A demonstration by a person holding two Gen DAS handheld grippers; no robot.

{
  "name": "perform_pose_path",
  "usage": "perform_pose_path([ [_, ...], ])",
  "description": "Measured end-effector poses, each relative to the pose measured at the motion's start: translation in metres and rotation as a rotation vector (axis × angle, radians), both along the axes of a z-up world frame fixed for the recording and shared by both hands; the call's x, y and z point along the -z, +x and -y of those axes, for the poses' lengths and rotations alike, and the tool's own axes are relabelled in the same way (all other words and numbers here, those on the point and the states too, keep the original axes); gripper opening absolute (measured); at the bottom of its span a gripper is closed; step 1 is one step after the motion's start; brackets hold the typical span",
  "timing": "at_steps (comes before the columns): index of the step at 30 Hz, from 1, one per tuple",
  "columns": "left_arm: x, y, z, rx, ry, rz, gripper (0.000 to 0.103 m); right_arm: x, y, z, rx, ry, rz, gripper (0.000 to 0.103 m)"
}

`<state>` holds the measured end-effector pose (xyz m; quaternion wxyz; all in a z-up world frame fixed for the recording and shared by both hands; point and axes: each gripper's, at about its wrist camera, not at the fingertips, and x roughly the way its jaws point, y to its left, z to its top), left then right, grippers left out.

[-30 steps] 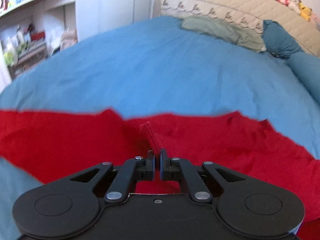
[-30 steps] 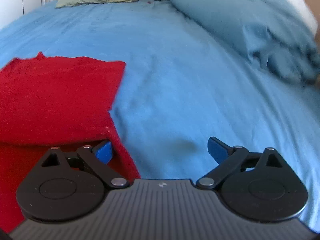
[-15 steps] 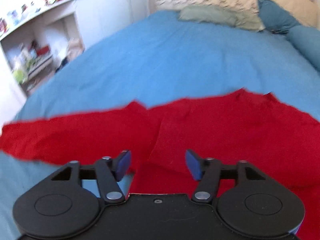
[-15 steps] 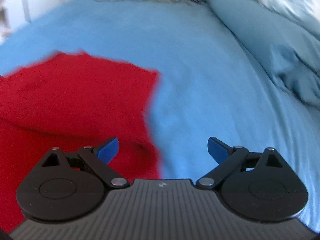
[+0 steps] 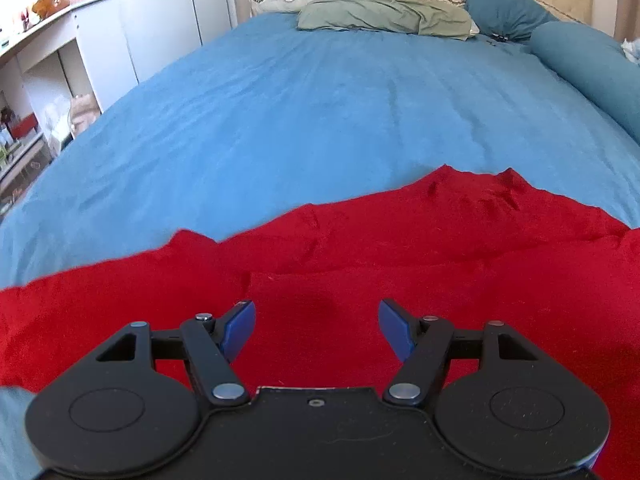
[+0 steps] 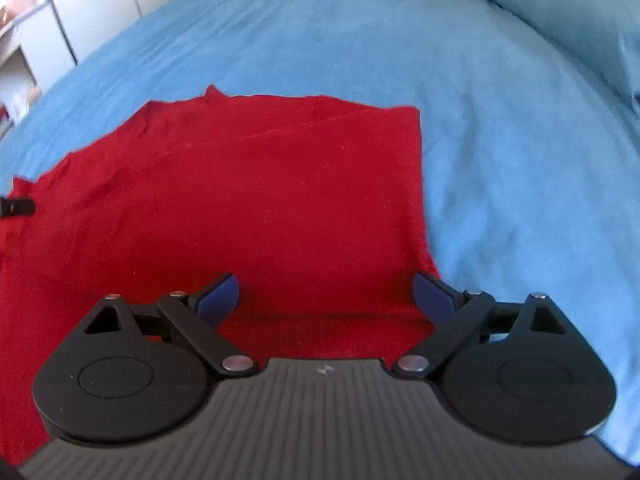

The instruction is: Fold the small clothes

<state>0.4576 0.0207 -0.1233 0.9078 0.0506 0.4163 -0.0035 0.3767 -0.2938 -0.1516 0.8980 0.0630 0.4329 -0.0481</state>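
Both tools hang spread wide, gripping nothing — the left tool [image 5: 316, 326] and right tool [image 6: 326, 294] each over the red garment [image 6: 260, 200], which lies partly folded just ahead on the bed [image 5: 320, 112]. The loose folded layer could slip open if a pinch catches only the top ply.

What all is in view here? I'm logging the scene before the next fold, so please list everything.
garment: one, red, spread on the near part of the bed, partly folded
bed cover: one, blue, under the garment
pillow: one, grey-green, at the head of the bed
cushion: one, dark teal, right of the pillow
bolster: one, blue, along the bed's right side
shelves: one unit, white, left of the bed
left gripper: one, black with blue pads, open above the garment
right gripper: one, black with blue pads, open at the garment's right edge
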Motion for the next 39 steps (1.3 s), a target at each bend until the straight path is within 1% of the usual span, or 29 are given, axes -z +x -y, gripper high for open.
perform_pose_path([
  [2, -0.001, 0.008, 0.000, 0.000, 0.015, -0.005, 0.073, -0.017, 0.004, -0.004, -0.020, -0.016, 0.044, 0.103],
  [4, 0.002, 0.014, -0.002, -0.002, -0.007, -0.019, 0.073, -0.029, 0.020, -0.004, -0.030, 0.016, 0.088, 0.103],
  [5, 0.004, 0.017, -0.001, 0.002, -0.012, -0.027, 0.073, -0.032, 0.032, -0.005, -0.040, 0.041, 0.100, 0.103],
  [7, 0.013, 0.019, 0.002, 0.004, 0.017, -0.067, 0.073, -0.030, 0.056, -0.008, -0.057, 0.073, 0.136, 0.103],
  [9, 0.022, 0.017, 0.003, -0.004, 0.032, -0.106, 0.073, -0.023, 0.074, -0.008, -0.064, 0.095, 0.177, 0.103],
  [11, 0.028, 0.010, 0.000, -0.010, 0.021, -0.105, 0.074, -0.007, 0.094, -0.002, -0.066, 0.096, 0.141, 0.103],
  [13, 0.029, 0.008, -0.005, -0.020, 0.006, -0.102, 0.077, 0.010, 0.109, 0.012, -0.034, 0.058, 0.068, 0.103],
  [14, 0.030, 0.008, -0.007, -0.026, 0.000, -0.105, 0.080, 0.016, 0.110, 0.023, -0.019, 0.041, 0.068, 0.103],
  [15, 0.032, 0.008, -0.007, -0.037, -0.004, -0.109, 0.083, 0.017, 0.109, 0.031, -0.024, 0.039, 0.086, 0.103],
  [16, 0.033, 0.009, -0.010, -0.053, -0.013, -0.118, 0.087, 0.016, 0.110, 0.036, -0.031, 0.031, 0.082, 0.103],
  [17, 0.034, 0.010, -0.012, -0.062, -0.027, -0.121, 0.087, 0.014, 0.109, 0.038, -0.036, 0.015, 0.080, 0.103],
  [18, 0.034, 0.010, -0.014, -0.067, -0.040, -0.122, 0.087, 0.012, 0.108, 0.040, -0.036, -0.004, 0.076, 0.103],
  [20, 0.031, 0.009, -0.013, -0.064, -0.032, -0.120, 0.086, 0.003, 0.096, 0.040, -0.026, -0.016, 0.074, 0.103],
  [21, 0.027, 0.007, -0.011, -0.062, -0.026, -0.117, 0.085, -0.003, 0.088, 0.042, -0.027, -0.008, 0.086, 0.103],
  [22, 0.023, 0.005, -0.011, -0.062, -0.020, -0.112, 0.085, -0.010, 0.076, 0.035, -0.036, 0.001, 0.107, 0.103],
  [24, 0.014, -0.003, -0.011, -0.057, -0.018, -0.091, 0.085, -0.021, 0.050, 0.028, -0.073, 0.020, 0.148, 0.103],
  [25, 0.010, -0.007, -0.012, -0.055, -0.020, -0.083, 0.085, -0.024, 0.039, 0.024, -0.097, 0.029, 0.149, 0.103],
  [27, 0.005, -0.014, -0.013, -0.056, -0.024, -0.079, 0.085, -0.019, 0.025, 0.015, -0.129, 0.030, 0.123, 0.103],
  [28, 0.004, -0.017, -0.014, -0.058, -0.025, -0.078, 0.085, -0.012, 0.016, 0.015, -0.139, 0.029, 0.092, 0.103],
  [30, 0.000, -0.023, -0.018, -0.065, -0.024, -0.075, 0.085, 0.005, 0.008, 0.017, -0.114, 0.017, 0.023, 0.103],
  [31, -0.002, -0.026, -0.020, -0.072, -0.027, -0.072, 0.085, 0.010, 0.002, 0.019, -0.096, 0.021, 0.010, 0.103],
  [32, -0.005, -0.030, -0.023, -0.080, -0.032, -0.069, 0.085, 0.010, -0.001, 0.020, -0.081, 0.023, 0.017, 0.103],
  [34, -0.016, -0.039, -0.031, -0.104, -0.061, -0.057, 0.085, -0.003, -0.007, 0.016, -0.058, 0.026, 0.042, 0.103],
  [36, -0.028, -0.044, -0.042, -0.117, -0.089, -0.049, 0.085, -0.024, -0.015, 0.006, -0.069, 0.023, 0.089, 0.103],
  [39, -0.055, -0.050, -0.061, -0.136, -0.113, -0.024, 0.085, -0.066, -0.029, -0.026, -0.097, -0.059, 0.135, 0.103],
])
